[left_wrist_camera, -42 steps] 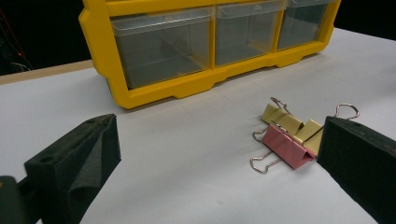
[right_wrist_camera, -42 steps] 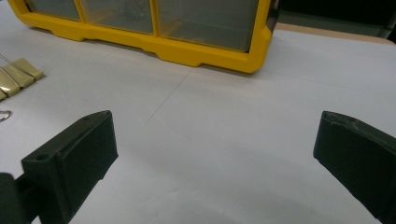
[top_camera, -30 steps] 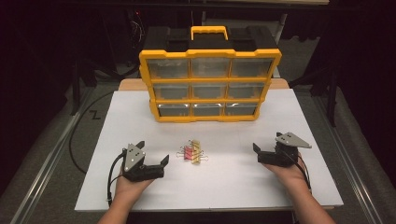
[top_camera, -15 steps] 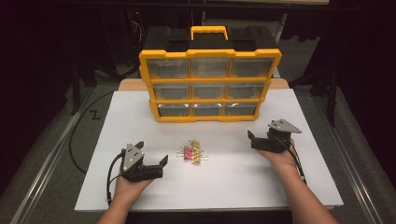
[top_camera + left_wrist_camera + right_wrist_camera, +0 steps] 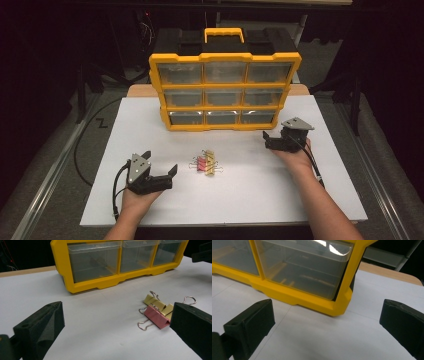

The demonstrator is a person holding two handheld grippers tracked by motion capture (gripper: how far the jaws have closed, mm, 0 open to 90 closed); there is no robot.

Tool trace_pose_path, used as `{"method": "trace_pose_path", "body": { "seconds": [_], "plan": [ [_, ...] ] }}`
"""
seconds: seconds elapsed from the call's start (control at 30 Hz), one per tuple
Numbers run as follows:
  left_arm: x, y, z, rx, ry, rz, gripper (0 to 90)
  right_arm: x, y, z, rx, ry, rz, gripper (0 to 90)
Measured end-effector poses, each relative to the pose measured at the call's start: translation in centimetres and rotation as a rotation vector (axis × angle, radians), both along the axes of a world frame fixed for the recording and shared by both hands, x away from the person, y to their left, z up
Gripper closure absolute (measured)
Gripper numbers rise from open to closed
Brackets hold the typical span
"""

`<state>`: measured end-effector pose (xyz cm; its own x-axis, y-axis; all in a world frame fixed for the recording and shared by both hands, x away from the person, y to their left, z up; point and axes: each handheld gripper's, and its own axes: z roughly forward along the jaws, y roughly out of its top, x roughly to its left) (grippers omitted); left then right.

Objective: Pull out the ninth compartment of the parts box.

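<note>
White tabletop (image 5: 240, 200) carries everything; its near edge is cut off at the bottom of the high view, along with my forearms.

Yellow drawer organizer (image 5: 225, 90) stands upright at the far middle of the tabletop, three rows of three clear drawers facing me, its long axis running left to right. Black carry case behind it is mostly lost in the dark. In the right gripper view its bottom right drawer (image 5: 304, 270) is close ahead; contents hard to make out through the plastic.

My right hand-held gripper (image 5: 272, 141) sits just off the organizer's lower right corner, jaws spread wide, nothing between them, pointing left toward that corner.

My left hand-held gripper (image 5: 165, 177) rests near the front left, jaws released and wide apart, empty, aimed right.

Binder clips (image 5: 206, 163) lie in a small heap mid-tabletop, between the two grippers and apart from both. In the left gripper view a pink clip (image 5: 156, 318) lies against cream ones (image 5: 155, 302), partly hidden by my jaw; count unclear.
</note>
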<state>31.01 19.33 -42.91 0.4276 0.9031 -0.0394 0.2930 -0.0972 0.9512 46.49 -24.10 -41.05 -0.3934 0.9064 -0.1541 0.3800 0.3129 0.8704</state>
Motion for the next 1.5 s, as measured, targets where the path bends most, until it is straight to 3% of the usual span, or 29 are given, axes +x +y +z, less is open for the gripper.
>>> {"method": "trace_pose_path", "body": {
  "seconds": [0.13, 0.43, 0.7, 0.83, 1.03, 1.2, 1.5],
  "plan": [
    [0.0, -0.1, 0.0, 0.004, 0.008, -0.017, 0.3, 0.5, 0.2, -0.1, -0.032, -0.005, 0.000, 0.9],
    [-0.1, -0.1, -0.1, 0.011, -0.003, 0.007, 0.3, 0.6, 0.6, -0.5, -0.138, -0.035, 0.028, 0.9],
    [-0.1, -0.4, -0.4, 0.018, -0.023, 0.013, 0.3, -0.2, 0.6, -1.0, -0.215, -0.048, 0.047, 0.9],
    [-0.2, -0.6, -0.5, 0.042, -0.035, 0.018, 0.3, -0.5, 0.6, -1.5, -0.279, -0.052, 0.057, 0.9],
    [-0.2, -0.8, -0.5, 0.034, -0.038, 0.006, 0.3, -1.3, 0.3, -2.0, -0.350, -0.068, 0.057, 0.9],
    [-0.2, -0.9, -0.6, 0.030, -0.035, 0.001, 0.3, -2.1, 0.4, -2.0, -0.447, -0.086, 0.078, 1.4],
    [-0.4, -1.2, -0.6, 0.044, -0.044, -0.005, 0.2, -2.9, 1.3, -1.9, -0.621, -0.173, 0.104, 2.1]
  ]
}}
